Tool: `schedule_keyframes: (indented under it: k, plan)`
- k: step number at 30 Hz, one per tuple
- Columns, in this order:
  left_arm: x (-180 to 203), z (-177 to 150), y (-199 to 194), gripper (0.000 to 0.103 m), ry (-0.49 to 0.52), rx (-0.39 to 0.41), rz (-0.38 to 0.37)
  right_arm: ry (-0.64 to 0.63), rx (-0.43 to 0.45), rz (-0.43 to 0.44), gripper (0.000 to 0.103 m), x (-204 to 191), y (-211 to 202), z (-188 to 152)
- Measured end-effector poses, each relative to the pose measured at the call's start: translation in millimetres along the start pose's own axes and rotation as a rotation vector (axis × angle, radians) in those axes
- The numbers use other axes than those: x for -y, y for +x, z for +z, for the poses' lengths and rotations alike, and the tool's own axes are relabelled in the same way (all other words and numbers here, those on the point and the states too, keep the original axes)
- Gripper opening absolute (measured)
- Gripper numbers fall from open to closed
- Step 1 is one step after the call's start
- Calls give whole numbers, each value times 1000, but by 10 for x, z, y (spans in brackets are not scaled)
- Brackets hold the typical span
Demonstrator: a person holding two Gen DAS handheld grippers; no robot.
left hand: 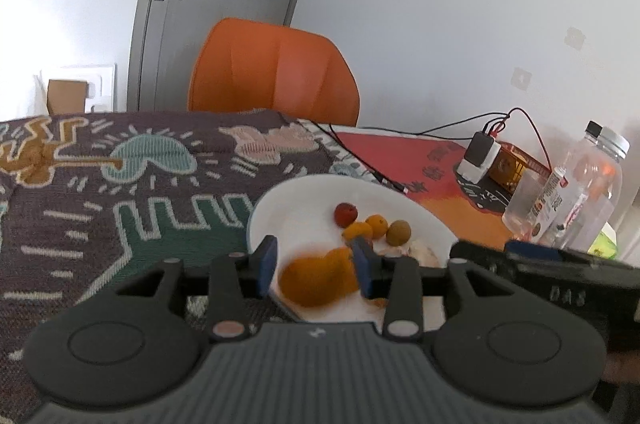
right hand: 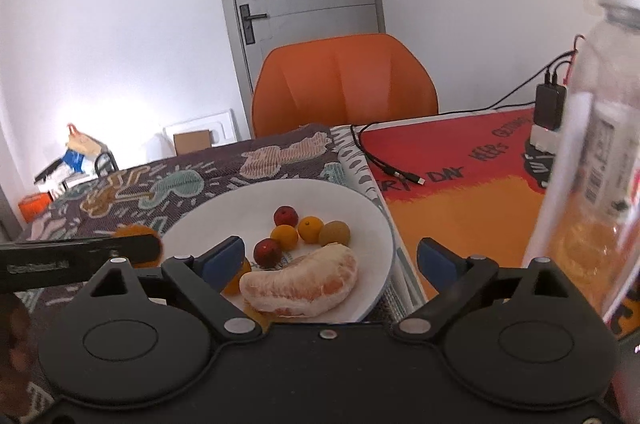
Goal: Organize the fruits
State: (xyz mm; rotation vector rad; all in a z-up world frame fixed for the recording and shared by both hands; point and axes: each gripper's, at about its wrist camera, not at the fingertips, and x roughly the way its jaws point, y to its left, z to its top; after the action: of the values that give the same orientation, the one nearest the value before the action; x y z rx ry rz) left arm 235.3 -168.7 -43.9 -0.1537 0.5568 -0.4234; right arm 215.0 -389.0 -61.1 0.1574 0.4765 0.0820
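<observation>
The left tool [left hand: 316, 270] is seen above the near rim of a round white ceramic plate [left hand: 288, 202], its blue-padded fingers [left hand: 266, 264] set either side of a blurred orange-yellow piece of fruit [left hand: 316, 282]. Whether the pads actually press on that fruit cannot be told, since the fruit is smeared and the gaps are unclear. From the right wrist view the same piece is hidden behind the left tool's black body, only an orange edge showing.

The right tool [right hand: 330, 260] is held with its fingers spread wide, nothing being gripped between them. Directly ahead of it, on the near part of the plate [right hand: 372, 224], a peeled pale-orange citrus segment [right hand: 304, 282] is lying. Beyond the segment a cluster of small fruits is gathered on the plate: two dark red round fruits [right hand: 286, 216], two small orange round fruits [right hand: 311, 229] and one brownish-green round fruit [right hand: 335, 233], set close together, some touching.

The plate is resting on a patterned woven cloth [left hand: 120, 192] spread over the counter. To the right of the plate, a red and orange printed mat [right hand: 460, 208] is laid, with a black cable [right hand: 384, 164] lying across it. A clear plastic bottle with a white cap [right hand: 600, 144] is standing close to the right tool. An orange chair [right hand: 344, 84] is placed behind the counter.
</observation>
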Motion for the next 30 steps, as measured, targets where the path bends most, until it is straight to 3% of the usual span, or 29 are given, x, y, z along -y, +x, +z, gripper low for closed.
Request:
schedule_keyframes:
  k: [4, 13, 20, 30]
  plan:
    - [-7, 26, -59, 45, 12, 8, 13, -2, -9, 9, 95, -33, -19, -54]
    - [-159, 15, -342, 70, 43, 33, 96, 30, -40, 59, 95, -169, -14, -163]
    - [-296, -41, -664, 88, 56, 103, 195, 29, -47, 94, 99, -338, -98, -212]
    - [-569, -146, -1188, 99, 29, 153, 294, 33, -62, 147, 103, -617, -237, -254]
